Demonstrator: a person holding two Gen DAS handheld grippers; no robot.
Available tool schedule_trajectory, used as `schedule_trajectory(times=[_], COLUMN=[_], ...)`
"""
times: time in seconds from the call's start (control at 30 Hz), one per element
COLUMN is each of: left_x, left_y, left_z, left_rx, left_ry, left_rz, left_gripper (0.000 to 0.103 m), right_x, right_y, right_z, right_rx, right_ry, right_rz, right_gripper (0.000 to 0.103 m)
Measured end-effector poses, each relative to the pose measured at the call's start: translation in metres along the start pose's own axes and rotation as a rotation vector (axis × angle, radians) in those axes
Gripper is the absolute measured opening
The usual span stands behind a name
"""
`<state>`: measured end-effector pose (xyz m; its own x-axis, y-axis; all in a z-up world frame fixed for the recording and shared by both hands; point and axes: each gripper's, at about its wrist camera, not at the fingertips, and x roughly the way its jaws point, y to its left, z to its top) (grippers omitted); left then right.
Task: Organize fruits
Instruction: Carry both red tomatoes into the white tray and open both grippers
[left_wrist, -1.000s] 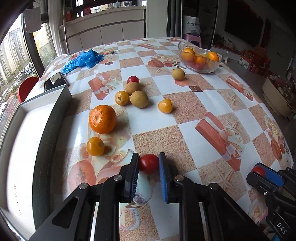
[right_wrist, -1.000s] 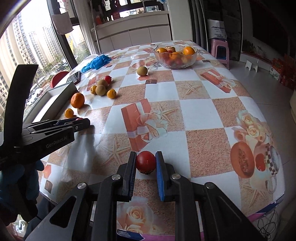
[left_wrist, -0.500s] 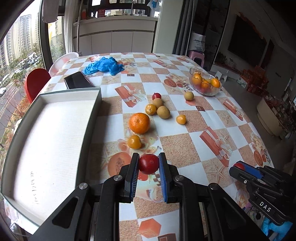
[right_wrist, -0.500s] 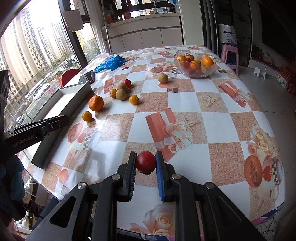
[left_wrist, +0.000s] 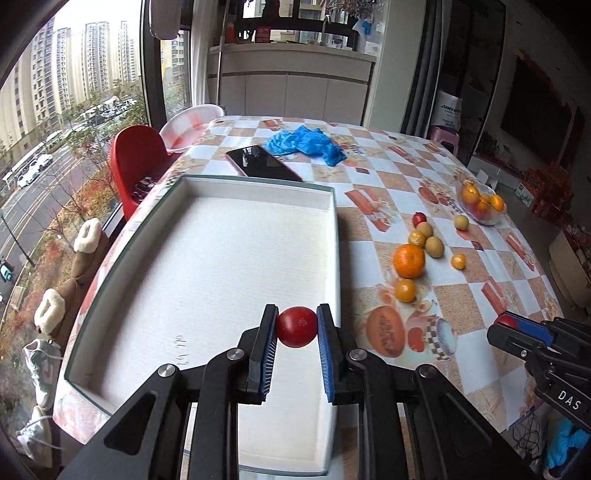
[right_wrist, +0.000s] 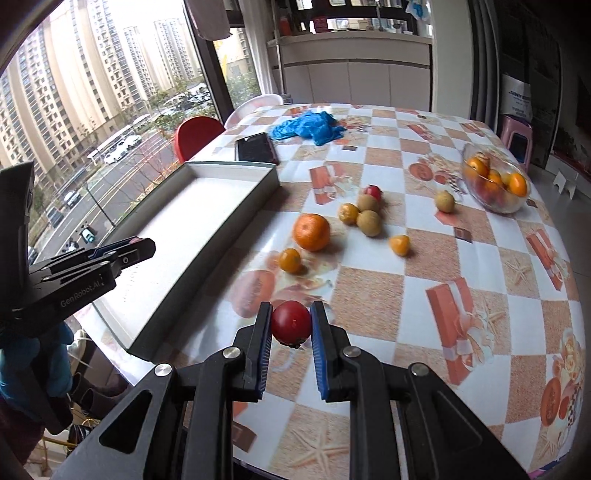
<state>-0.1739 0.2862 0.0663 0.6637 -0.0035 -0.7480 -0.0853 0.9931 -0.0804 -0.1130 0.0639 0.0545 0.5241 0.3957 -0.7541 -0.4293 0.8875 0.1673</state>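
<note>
Red fruit (left_wrist: 297, 326) clenched in left gripper (left_wrist: 296, 345) fingers, held over white tray (left_wrist: 207, 266), likely for drop-off there. Right gripper (right_wrist: 291, 341) fingers clamp second red fruit (right_wrist: 291, 322) above tabletop (right_wrist: 424, 295), beside tray edge. Loose oranges (right_wrist: 311, 232) and glass bowl (right_wrist: 495, 184) sit further back, not yet sorted.

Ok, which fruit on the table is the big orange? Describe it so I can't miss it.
Start at the white tray, then look right to the loose fruit cluster on the tablecloth. The big orange sits at its near-left, much larger than the small orange fruit just in front of it.
</note>
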Motion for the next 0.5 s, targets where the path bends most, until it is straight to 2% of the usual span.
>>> schedule_trajectory(times=[0.23, 0.5], left_x=[0.007, 0.018], left_y=[0.049, 0.077], left_z=[-0.005, -0.009], left_rx=[-0.063, -0.099], left_ry=[0.013, 0.039], left_rz=[0.062, 0.095], left_gripper=[0.022, 0.022], right_x=[0.023, 0.047], right_y=[0.058, 0.107], right_z=[0.025, 0.037], right_rx=[-0.101, -0.179], right_ry=[0.026, 0.061], right_rz=[0.069, 0.120], right_gripper=[0.022, 0.022])
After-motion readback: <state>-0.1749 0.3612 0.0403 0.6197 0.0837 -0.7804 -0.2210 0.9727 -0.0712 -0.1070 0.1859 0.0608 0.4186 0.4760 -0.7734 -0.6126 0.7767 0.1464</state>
